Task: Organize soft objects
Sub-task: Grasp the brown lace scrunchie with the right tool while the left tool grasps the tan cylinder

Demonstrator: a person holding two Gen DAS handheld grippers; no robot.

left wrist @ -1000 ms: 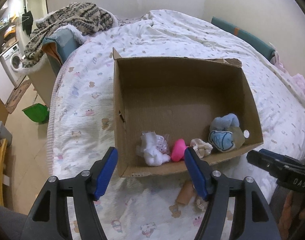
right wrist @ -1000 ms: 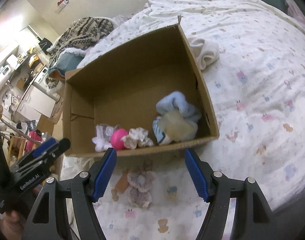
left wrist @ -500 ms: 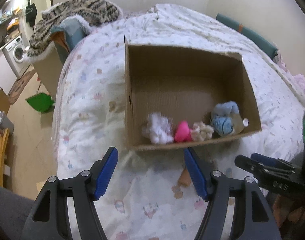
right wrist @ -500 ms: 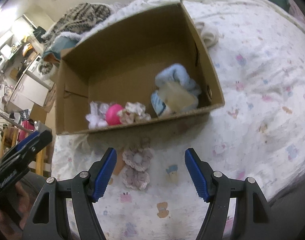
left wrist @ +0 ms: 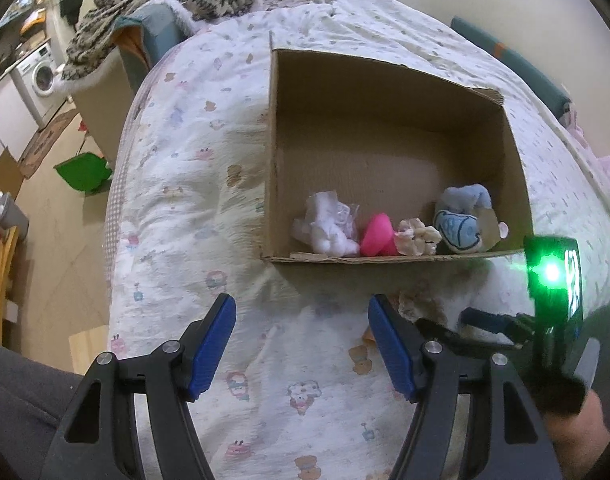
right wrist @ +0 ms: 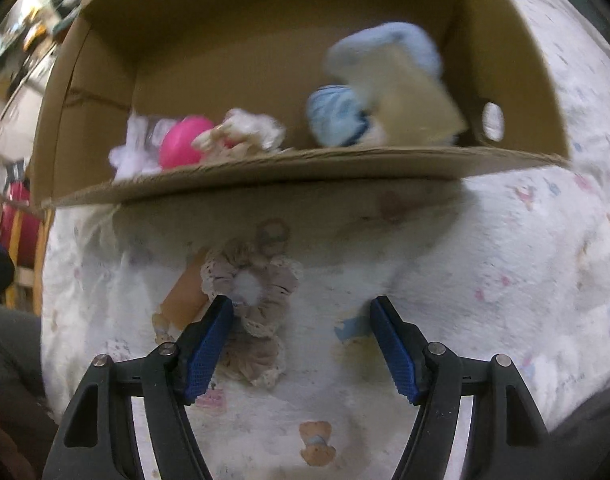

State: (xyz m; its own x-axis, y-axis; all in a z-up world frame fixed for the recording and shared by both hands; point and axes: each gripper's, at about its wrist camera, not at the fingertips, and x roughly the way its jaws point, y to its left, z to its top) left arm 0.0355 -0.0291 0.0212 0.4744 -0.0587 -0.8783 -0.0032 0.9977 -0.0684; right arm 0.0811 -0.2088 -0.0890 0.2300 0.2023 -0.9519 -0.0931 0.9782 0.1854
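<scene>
Cardboard box (left wrist: 389, 136) sits on the bed (left wrist: 193, 184), and I hold my right gripper (right wrist: 301, 344) with jaws wide by the beige scrunchie (right wrist: 261, 292) below its front edge.

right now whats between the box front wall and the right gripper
In the right wrist view, a beige lace-trimmed scrunchie lies on the quilt between the cardboard box and the open right gripper, nearer its left finger.

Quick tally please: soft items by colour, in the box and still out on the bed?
White: 1, white bundle, in the cardboard box
Pink: 1, pink item, in box
Cream: 1, cream scrunchie, in box
Blue: 1, blue plush, in box
Beige: 1, beige scrunchie, on the bed
Total: 5
</scene>
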